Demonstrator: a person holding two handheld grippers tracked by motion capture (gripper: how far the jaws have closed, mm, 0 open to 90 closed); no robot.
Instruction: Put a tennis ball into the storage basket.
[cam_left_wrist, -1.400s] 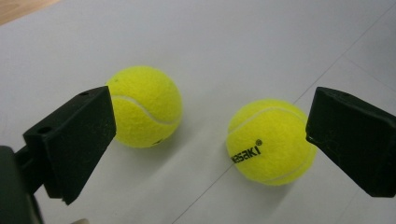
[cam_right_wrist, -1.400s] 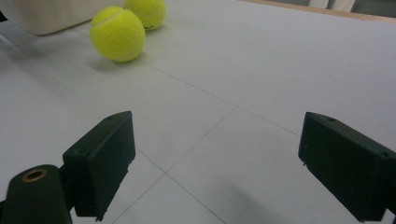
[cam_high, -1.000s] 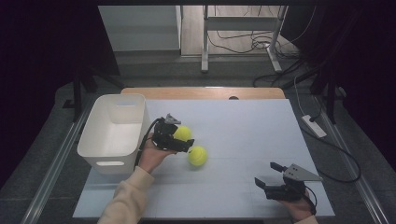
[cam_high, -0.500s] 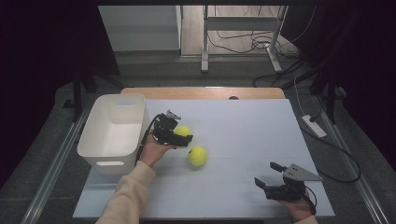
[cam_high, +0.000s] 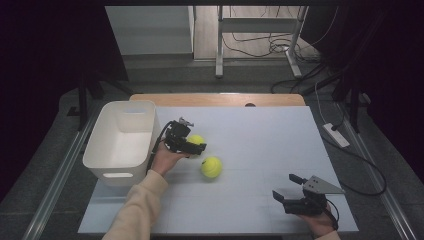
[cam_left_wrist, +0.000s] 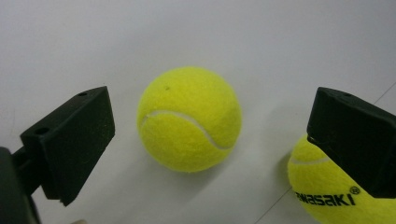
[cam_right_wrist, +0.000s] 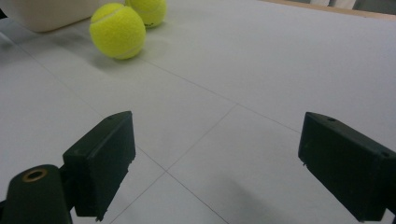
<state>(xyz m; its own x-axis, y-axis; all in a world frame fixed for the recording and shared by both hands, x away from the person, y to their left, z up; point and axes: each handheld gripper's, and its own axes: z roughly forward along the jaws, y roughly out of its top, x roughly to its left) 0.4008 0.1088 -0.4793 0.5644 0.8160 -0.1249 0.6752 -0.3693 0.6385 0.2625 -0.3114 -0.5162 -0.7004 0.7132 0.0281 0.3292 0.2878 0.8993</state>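
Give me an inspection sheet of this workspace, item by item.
Surface: white table, faint seams.
Job's things: far ball between the left claw's open jaws, untouched; near ball beside it; white bin at the table's left.
Clutter: nothing seen.
Grippers: left claw open around the far ball; right claw open, low at the table's right front, holding nothing.
Cables: several on the floor behind.
Surroundings: dark room, metal stand behind.

In the high view my left gripper (cam_high: 192, 145) covers part of the far tennis ball (cam_high: 196, 139) beside the white bin (cam_high: 122, 140). In the left gripper view my jaw hides part of the printed ball (cam_left_wrist: 336, 196), cut off below.
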